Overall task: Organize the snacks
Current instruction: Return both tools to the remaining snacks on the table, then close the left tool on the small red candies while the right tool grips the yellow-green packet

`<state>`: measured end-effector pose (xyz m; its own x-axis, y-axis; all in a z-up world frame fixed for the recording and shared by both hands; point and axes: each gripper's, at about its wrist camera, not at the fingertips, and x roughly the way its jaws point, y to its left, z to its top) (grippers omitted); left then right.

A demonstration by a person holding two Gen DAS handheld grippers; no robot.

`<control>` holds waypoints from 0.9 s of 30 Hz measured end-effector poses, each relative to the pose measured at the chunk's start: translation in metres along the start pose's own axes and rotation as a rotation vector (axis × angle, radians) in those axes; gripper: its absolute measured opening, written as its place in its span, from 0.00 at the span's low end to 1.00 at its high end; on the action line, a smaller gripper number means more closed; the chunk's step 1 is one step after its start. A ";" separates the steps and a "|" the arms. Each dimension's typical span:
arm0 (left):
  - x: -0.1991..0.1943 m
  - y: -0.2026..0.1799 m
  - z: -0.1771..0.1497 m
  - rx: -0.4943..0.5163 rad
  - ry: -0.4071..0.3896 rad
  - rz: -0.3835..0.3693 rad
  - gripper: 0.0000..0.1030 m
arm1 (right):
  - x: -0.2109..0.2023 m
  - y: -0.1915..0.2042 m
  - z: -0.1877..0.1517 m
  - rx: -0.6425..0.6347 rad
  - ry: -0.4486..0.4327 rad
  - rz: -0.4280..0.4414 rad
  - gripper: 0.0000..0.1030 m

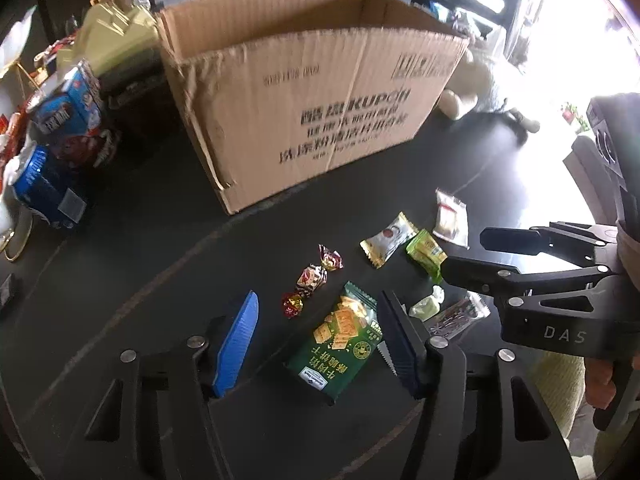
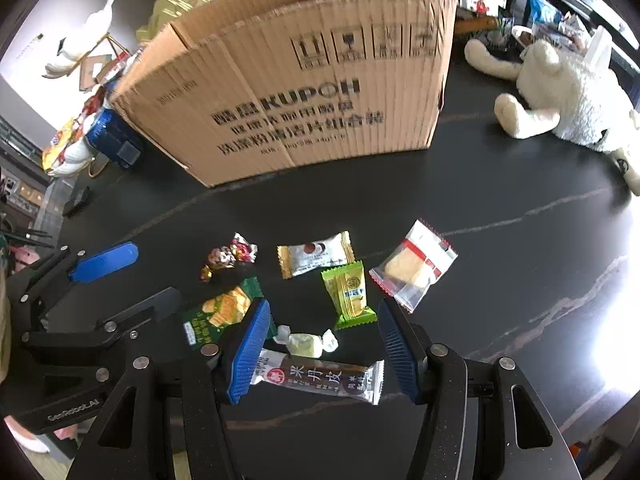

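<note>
Left tongs (image 1: 320, 340) agape over green cracker packet (image 1: 340, 340), right tongs (image 2: 324, 352) agape over brown bar (image 2: 320, 378), nothing held: centre pads, then close squarely.

Small print on the cardboard box (image 2: 304, 92) blurred; plush toy (image 2: 568, 92) cut off at right edge.

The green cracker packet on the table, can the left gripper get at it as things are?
Probably yes. The green cracker packet lies flat between the open pads of the left gripper, with nothing on top. The right gripper sits off to the side, not blocking.
</note>
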<state>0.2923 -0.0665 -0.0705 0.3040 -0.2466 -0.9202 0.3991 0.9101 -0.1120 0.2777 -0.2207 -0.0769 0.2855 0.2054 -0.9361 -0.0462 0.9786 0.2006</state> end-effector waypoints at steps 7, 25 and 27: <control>0.024 0.003 0.005 -0.007 0.054 -0.023 0.50 | 0.021 -0.006 0.004 0.028 0.050 0.010 0.50; 0.059 0.013 0.008 -0.031 0.110 -0.027 0.38 | 0.052 -0.007 0.011 0.036 0.098 0.015 0.41; 0.061 0.015 0.009 -0.034 0.114 -0.031 0.36 | 0.054 -0.006 0.011 0.037 0.098 0.007 0.40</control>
<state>0.3243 -0.0708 -0.1250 0.1908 -0.2366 -0.9527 0.3768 0.9138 -0.1515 0.3035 -0.2159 -0.1253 0.1901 0.2139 -0.9582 -0.0118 0.9764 0.2157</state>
